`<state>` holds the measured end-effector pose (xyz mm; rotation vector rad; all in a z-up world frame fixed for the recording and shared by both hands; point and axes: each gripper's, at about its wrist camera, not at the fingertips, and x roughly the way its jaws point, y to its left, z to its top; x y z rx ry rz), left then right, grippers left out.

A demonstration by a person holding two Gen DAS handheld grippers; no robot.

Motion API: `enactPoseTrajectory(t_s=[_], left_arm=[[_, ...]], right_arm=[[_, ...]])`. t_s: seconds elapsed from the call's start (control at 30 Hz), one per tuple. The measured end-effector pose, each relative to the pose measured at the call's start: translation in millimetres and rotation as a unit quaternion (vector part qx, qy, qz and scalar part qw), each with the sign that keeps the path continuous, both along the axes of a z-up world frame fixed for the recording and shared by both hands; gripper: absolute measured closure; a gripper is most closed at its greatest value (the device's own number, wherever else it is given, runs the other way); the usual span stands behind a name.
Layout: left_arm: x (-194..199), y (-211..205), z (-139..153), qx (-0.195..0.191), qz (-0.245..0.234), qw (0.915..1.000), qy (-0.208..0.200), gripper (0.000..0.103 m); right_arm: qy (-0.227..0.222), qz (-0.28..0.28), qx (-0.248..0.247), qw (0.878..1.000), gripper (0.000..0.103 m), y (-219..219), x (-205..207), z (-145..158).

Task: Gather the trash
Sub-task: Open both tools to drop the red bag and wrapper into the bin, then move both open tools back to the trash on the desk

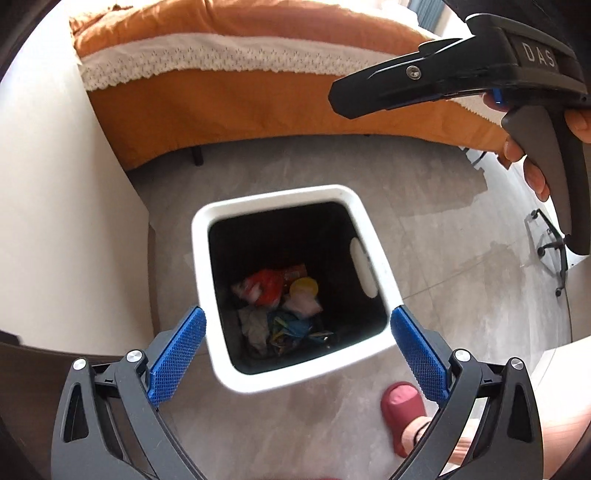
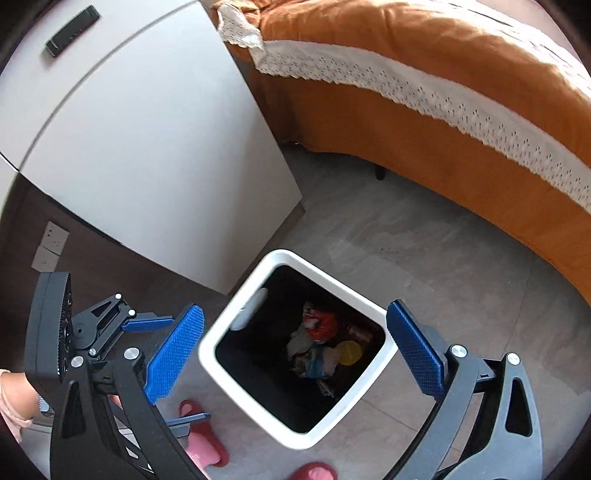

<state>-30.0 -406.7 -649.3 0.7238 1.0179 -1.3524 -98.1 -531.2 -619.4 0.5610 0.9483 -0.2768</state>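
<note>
A white square trash bin (image 1: 218, 299) with a black inside stands on the grey floor. In it lie crumpled wrappers (image 1: 264, 286), a yellow lid (image 1: 303, 287) and bluish packaging (image 1: 291, 325). My left gripper (image 1: 297, 349) hangs above the bin, wide open and empty. In the right wrist view the bin (image 2: 221, 328) sits below my right gripper (image 2: 295, 345), also wide open and empty, with the same trash (image 2: 321, 347) inside. The right gripper's body (image 1: 461, 74) shows at the upper right of the left wrist view; the left gripper (image 2: 162, 325) shows at the left of the right one.
A bed with an orange cover and white lace trim (image 2: 424, 92) runs along the far side. A white cabinet (image 2: 147, 147) stands left of the bin, with a black remote (image 2: 72, 31) on top. The person's pink slippers (image 2: 201, 439) are near the bin. An office chair base (image 1: 552, 247) is at the right.
</note>
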Motion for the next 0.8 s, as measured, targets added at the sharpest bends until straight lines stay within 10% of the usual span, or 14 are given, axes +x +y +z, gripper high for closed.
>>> enactPoseTrajectory(t_s=[0.47, 0.8], left_arm=[[21.6, 70.7, 253.1, -0.104, 0.106, 0.9887, -0.024, 0.005], [42.6, 169.7, 417.4, -0.192, 0.240, 0.9513, -0.020, 0.005]], right_arm=[[-0.058, 0.006, -0.066, 0.996, 0.004, 57.0, -5.3, 234.2], [-0.161, 0.069, -0.119, 0.977, 0.004, 123.6, 27.9, 404.3]])
